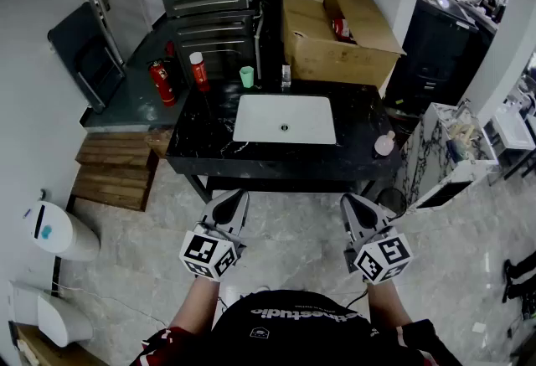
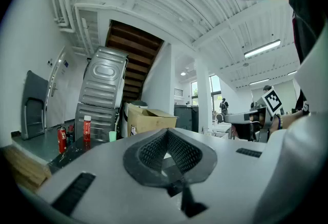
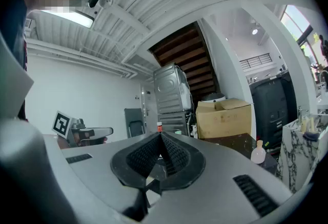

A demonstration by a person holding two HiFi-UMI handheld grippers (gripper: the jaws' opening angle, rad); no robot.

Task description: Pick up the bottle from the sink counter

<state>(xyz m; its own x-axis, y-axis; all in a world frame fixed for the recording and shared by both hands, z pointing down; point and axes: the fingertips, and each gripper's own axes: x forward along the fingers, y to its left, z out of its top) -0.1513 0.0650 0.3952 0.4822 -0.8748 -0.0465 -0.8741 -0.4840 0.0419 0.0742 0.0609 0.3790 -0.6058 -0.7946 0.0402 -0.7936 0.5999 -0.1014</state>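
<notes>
Tools shut, empty: left tool (image 1: 237, 197), right tool (image 1: 353, 202).
Both apart from black marble counter (image 1: 207, 141); white rectangular sink (image 1: 285, 119) inset; red white-capped bottle (image 1: 198, 71) at rear left.

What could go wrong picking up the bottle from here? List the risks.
Two bottles stand on the sink counter: a red bottle at the back left, a small pink bottle near the right edge; the wrong one may be taken.
The small pink bottle could be nudged off that edge.
The left gripper and right gripper are both shut; one must open first.
</notes>
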